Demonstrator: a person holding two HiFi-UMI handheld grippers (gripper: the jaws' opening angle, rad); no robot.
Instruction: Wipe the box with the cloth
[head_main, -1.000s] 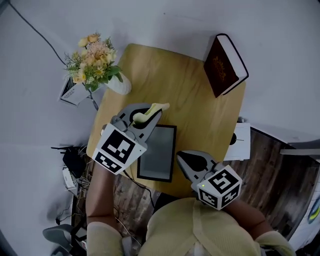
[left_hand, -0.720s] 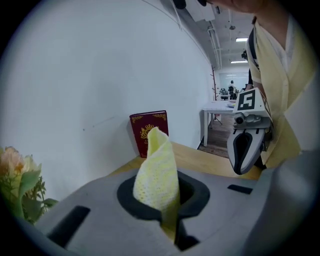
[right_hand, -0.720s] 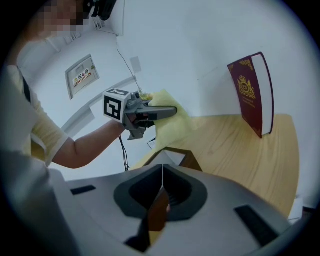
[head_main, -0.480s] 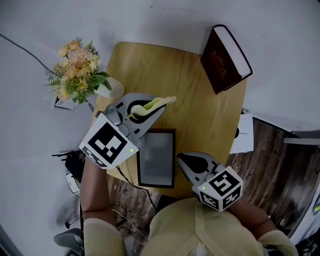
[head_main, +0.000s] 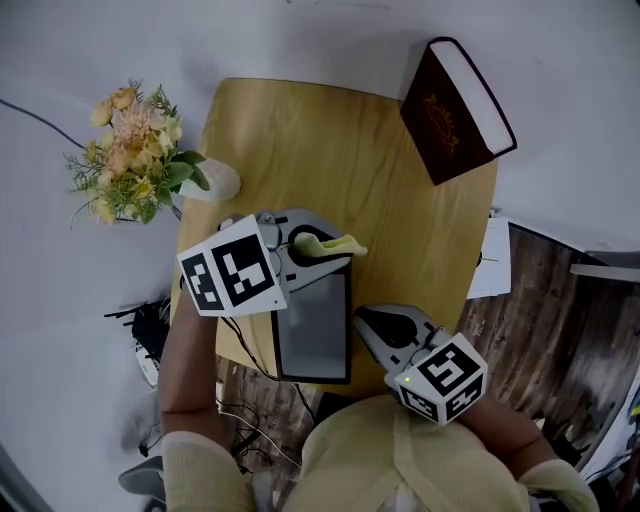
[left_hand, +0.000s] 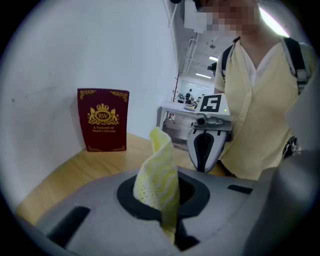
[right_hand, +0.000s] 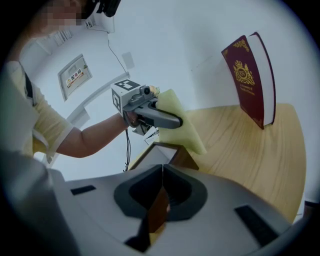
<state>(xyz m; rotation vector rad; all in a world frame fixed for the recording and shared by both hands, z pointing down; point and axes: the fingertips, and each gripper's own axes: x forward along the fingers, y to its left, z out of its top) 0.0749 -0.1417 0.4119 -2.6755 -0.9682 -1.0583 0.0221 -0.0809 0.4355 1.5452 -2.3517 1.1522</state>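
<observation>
A shallow dark-brown box with a grey inside lies at the near edge of the round wooden table. My left gripper is shut on a yellow cloth, which hangs just over the box's far edge. In the left gripper view the cloth stands up between the shut jaws. My right gripper sits at the box's right side. In the right gripper view its jaws are shut on a brown box wall. The box lies beyond, with the cloth above it.
A dark red book stands at the table's far right edge. A vase of flowers stands at the left edge. Papers lie off the table to the right, and cables hang at the lower left.
My left gripper has swung to point right and come down toward the box's far edge with the cloth. The right gripper has stayed at the box's right side.
</observation>
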